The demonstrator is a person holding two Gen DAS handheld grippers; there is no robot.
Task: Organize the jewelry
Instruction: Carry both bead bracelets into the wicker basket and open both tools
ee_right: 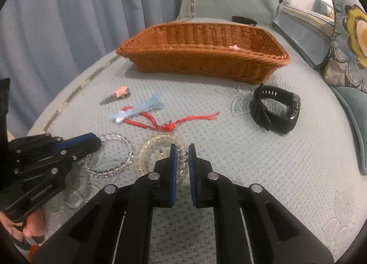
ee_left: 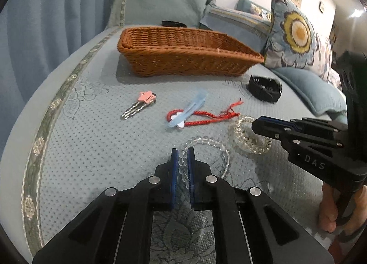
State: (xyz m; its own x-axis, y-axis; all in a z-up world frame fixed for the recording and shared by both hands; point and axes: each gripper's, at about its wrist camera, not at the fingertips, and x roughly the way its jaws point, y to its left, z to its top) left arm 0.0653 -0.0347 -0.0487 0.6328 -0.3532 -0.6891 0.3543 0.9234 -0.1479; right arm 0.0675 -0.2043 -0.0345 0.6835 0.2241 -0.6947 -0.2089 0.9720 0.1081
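My left gripper [ee_left: 182, 152] is shut on a clear bead bracelet [ee_left: 213, 144] lying on the bed; it also shows in the right wrist view [ee_right: 117, 156]. My right gripper [ee_right: 182, 150] is shut on the rim of a clear coiled hair tie [ee_right: 149, 149], seen in the left wrist view [ee_left: 243, 135] too. A red cord bracelet [ee_left: 206, 119], a blue hair clip [ee_left: 188, 110], a pink star hair clip [ee_left: 140, 104] and a black watch [ee_left: 265, 88] lie beyond. A brown wicker basket [ee_left: 183, 57] stands further back.
A floral pillow [ee_left: 296, 34] and blue cushions [ee_left: 307, 89] lie at the right. A blue curtain [ee_left: 45, 23] hangs at the left past the bed edge. A black band [ee_left: 174, 23] lies behind the basket.
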